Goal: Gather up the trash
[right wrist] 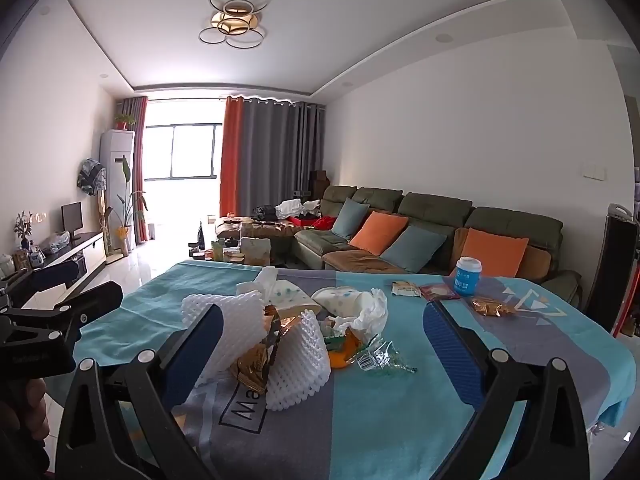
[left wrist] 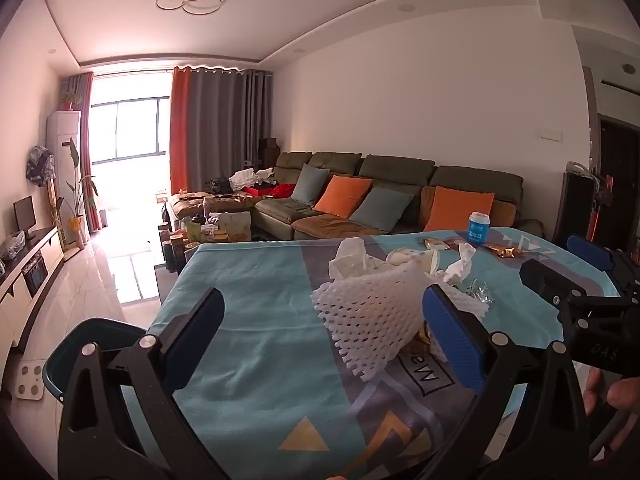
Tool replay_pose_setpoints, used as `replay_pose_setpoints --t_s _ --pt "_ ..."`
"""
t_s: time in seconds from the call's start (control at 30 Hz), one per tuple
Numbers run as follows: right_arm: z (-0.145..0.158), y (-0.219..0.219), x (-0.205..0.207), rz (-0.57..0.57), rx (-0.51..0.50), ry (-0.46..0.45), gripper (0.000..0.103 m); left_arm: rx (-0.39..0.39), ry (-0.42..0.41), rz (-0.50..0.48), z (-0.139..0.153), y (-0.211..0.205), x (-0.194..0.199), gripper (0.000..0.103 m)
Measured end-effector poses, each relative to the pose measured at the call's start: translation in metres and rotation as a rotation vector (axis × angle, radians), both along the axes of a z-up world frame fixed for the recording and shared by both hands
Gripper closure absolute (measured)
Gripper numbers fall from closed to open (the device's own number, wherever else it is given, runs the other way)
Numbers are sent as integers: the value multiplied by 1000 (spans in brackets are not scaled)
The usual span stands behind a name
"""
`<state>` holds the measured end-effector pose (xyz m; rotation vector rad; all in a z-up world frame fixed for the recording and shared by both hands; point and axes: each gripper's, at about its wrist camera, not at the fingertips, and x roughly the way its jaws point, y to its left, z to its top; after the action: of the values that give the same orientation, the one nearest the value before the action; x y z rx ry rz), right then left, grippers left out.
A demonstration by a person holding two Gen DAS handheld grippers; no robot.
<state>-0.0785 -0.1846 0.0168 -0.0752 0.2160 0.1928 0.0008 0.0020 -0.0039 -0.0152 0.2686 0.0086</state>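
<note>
Home living room. Long green sectional sofa (right wrist: 432, 224) along white wall, orange and grey-blue cushions (right wrist: 378, 232) on it, clothes heaped at far end. Orange and grey curtains (right wrist: 264, 152) beside big bright window (left wrist: 128, 128). Low TV cabinet (right wrist: 86, 250) with small monitor (right wrist: 72, 214) on left, standing air conditioner (left wrist: 64, 152), potted plant (right wrist: 128, 204). Ring ceiling lamp (right wrist: 236, 20). Glossy tiled floor (left wrist: 104, 276). Table under teal patterned cloth (right wrist: 400, 400), cluttered coffee table (left wrist: 204, 232) beyond.
</note>
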Motion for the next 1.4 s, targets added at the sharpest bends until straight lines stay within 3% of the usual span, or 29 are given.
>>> replay_pose_setpoints --t_s 0.93,1.4 --pt "1 -1 0 -7 -3 8 6 12 -10 0 1 -1 0 5" --pt "3 -1 0 -7 -4 -6 6 -29 -9 4 1 7 0 5"
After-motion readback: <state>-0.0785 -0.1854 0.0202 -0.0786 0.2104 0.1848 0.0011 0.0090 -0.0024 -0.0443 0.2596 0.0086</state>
